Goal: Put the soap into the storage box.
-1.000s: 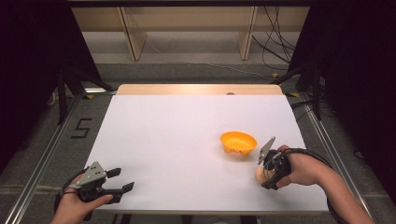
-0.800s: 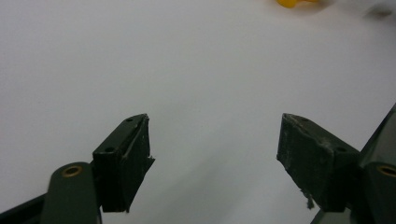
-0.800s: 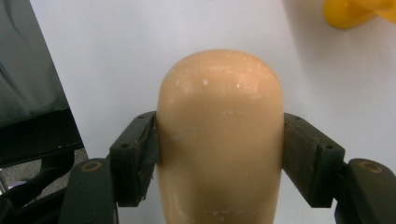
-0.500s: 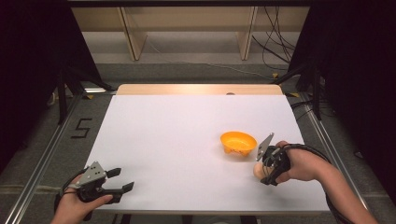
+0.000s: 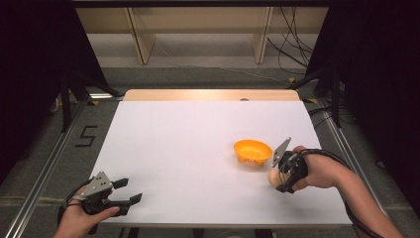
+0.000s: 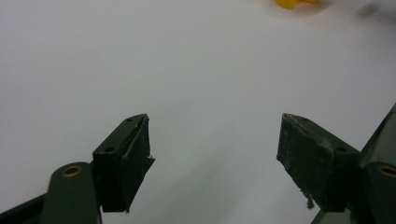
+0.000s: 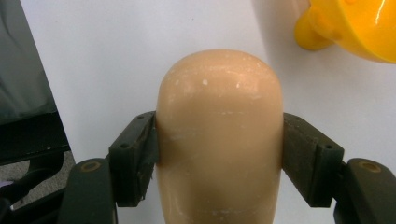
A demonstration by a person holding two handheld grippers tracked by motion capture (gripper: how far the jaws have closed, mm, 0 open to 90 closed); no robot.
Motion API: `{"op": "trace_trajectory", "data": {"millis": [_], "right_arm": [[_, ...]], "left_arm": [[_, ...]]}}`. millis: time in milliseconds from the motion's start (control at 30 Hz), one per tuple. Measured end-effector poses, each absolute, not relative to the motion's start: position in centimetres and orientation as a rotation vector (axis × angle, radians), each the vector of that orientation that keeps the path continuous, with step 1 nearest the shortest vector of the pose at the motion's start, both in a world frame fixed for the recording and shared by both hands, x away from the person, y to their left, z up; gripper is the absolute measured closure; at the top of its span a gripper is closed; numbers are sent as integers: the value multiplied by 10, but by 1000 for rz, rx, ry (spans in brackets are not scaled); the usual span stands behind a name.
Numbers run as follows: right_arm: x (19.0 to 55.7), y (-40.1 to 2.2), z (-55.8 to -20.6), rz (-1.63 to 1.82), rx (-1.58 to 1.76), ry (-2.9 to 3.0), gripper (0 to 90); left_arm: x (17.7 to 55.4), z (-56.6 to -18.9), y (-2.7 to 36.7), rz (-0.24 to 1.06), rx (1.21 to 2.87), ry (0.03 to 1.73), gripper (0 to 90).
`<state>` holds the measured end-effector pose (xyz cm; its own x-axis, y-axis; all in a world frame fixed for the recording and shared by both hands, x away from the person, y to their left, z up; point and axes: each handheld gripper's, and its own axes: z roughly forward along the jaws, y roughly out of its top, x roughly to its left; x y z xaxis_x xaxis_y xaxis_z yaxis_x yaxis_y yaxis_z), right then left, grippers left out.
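Tan egg [image 7: 219, 135] pinched between fingers of right gripper [image 5: 282, 174], mostly hidden under it in high view, at 4 o'clock of orange bowl [image 5: 253, 151] on white desk [image 5: 188, 148]. Left gripper [image 5: 121, 191] at 7 o'clock corner, fingers spread; bowl cut off in its view.

White table [image 5: 198, 148] with a bare wooden strip [image 5: 208, 94] along its far edge. Grey floor beside the table carries a dark numeral "5" [image 5: 86, 135] at left; cables [image 5: 292, 54] trail at the far right, and pale wooden shelving uprights [image 5: 141, 39] stand behind.
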<state>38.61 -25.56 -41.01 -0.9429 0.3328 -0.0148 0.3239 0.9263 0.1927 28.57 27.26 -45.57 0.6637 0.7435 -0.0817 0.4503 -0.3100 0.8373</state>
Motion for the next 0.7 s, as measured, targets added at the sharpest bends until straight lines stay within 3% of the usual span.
{"op": "trace_trajectory", "data": {"millis": [700], "right_arm": [[400,-251,-405,302,400,3008,335]], "left_arm": [[285,-455,273,404,1963,931,253]]}}
